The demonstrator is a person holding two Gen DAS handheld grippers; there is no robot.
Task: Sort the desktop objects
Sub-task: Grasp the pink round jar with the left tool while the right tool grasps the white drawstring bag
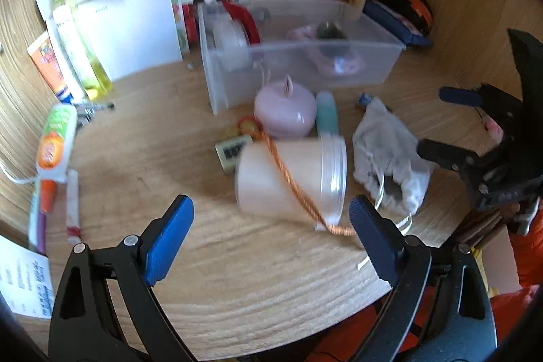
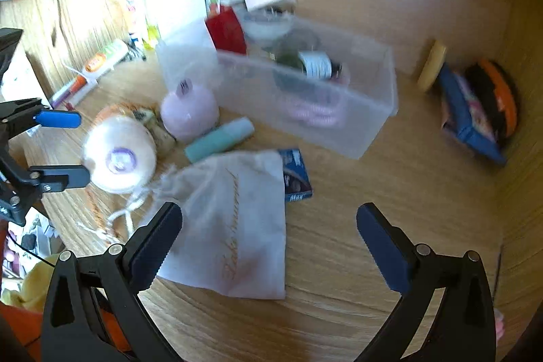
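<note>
Much inside the clear bin (image 2: 370,111) blurs.

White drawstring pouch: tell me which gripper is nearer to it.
Right. The right gripper hovers open directly over the white drawstring pouch. The left gripper is off to the pouch's side, facing the tipped jar.

Wide-open right hand-held gripper (image 2: 268,240) over white drawstring pouch (image 2: 230,226), clear plastic bin (image 2: 366,111) beyond.
</note>
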